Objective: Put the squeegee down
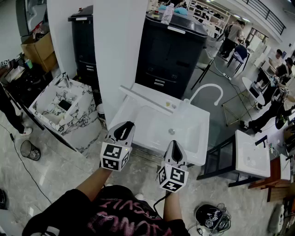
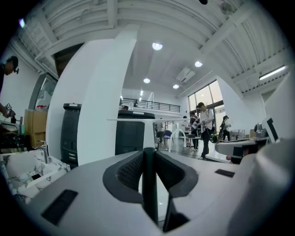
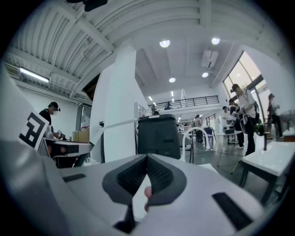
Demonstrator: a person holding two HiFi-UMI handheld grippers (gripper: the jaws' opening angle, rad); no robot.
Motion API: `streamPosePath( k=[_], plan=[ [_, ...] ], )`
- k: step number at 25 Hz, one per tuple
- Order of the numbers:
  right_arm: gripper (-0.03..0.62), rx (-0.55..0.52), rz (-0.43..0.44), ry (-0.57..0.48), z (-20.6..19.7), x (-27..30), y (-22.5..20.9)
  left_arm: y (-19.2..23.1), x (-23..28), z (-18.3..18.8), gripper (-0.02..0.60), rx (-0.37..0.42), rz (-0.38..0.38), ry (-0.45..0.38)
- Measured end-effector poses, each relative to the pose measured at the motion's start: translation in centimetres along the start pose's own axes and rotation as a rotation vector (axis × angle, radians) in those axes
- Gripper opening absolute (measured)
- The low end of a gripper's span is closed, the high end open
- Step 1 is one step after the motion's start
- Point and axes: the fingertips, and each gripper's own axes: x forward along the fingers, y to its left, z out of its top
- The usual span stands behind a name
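Left gripper (image 2: 148, 156) jaws clamped on thin dark squeegee strip (image 2: 149, 193), above near edge of white rectangular sink (image 1: 154, 126); right gripper (image 3: 147, 159) jaws pressed together, empty. Lower level onto sink rim, then open slowly

A white sink (image 1: 201, 138) with a curved white faucet (image 1: 208, 89) and a round drain (image 1: 171, 131) stands on the grey polished floor (image 1: 60, 179). Behind it is a black cabinet (image 1: 173, 53) with a clear plastic bottle (image 1: 167, 13) on top. To the left of the cabinet rises a white pillar (image 1: 117, 41). Further left stands a marble-patterned basin unit (image 1: 78, 126), and near it, on the floor, a wire waste basket (image 1: 30, 150). A second white sink (image 1: 252, 154) stands at the right. People (image 1: 233, 34) are far behind.
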Motion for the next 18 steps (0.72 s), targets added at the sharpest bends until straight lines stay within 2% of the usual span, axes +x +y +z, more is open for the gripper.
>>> streamPosePath(
  k=[18],
  plan=[
    [0.020,-0.024,0.015,-0.009,1.1,0.4,0.3,-0.2,0.3,0.9,0.084,0.014,-0.011,0.000]
  ],
)
